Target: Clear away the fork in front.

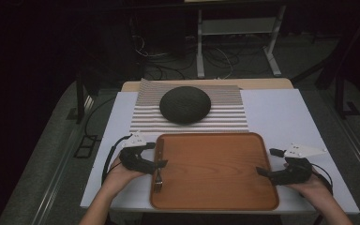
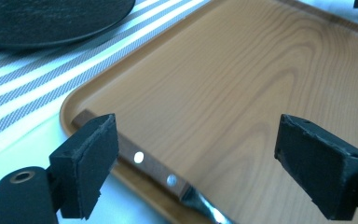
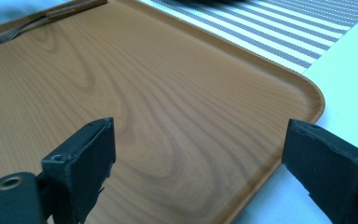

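Your left gripper point(image 1: 153, 153) and right gripper point(image 1: 265, 162) are black, each topped by a grey three-cornered plate with small screws. Black cables trail from both. Your forearms are bare, no sleeves; the jaw pads look rough-edged foam.

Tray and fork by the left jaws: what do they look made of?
Tray: wood or a wood-look laminate, going by the printed-looking grain and smooth satin sheen. Fork: dark brown wooden-looking handle with two bright rivets, and a shiny metal neck, likely steel.
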`<state>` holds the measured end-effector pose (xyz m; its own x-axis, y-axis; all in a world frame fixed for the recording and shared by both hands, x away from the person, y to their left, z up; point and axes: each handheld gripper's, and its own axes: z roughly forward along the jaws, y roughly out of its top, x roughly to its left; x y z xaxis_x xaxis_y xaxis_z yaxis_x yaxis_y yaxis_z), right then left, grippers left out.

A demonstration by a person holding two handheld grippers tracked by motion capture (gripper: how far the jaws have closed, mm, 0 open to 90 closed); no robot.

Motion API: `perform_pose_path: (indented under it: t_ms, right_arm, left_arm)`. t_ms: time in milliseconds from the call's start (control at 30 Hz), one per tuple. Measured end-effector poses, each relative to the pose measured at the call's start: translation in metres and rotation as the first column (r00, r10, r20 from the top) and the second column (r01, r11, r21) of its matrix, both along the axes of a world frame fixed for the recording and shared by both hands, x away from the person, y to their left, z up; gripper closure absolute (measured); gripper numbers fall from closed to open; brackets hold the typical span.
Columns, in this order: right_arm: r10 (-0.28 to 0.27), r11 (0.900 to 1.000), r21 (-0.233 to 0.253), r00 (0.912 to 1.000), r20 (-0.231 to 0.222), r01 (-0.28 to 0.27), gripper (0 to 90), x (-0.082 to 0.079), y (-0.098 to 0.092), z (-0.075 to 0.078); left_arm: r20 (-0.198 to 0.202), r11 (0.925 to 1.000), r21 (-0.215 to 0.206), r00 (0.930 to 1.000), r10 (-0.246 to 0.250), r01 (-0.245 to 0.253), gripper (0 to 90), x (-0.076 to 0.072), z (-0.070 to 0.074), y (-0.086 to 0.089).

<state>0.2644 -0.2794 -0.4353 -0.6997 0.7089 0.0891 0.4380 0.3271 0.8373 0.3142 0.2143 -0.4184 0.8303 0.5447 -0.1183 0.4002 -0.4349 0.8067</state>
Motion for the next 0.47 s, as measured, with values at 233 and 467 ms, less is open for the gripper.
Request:
perform_pose_path:
  t_ms: [233,467]
  right_arm:
    - [-0.004,1.0,0.003,1.0,0.003,0.004,9.8,-0.0004,-0.0002,0.0008]
    - [-0.001,1.0,-0.001,1.0,0.003,0.001,9.8,-0.0006,-0.0008,0.0003]
  left_arm:
    - [-0.015,0.9997,0.019,0.9998,0.014,-0.014,0.0,-0.0089,-0.0073,0.0107]
    - [-0.009,0.9996,0.024,0.9998,0.016,-0.015,0.0,-0.0071,-0.0077,0.0099]
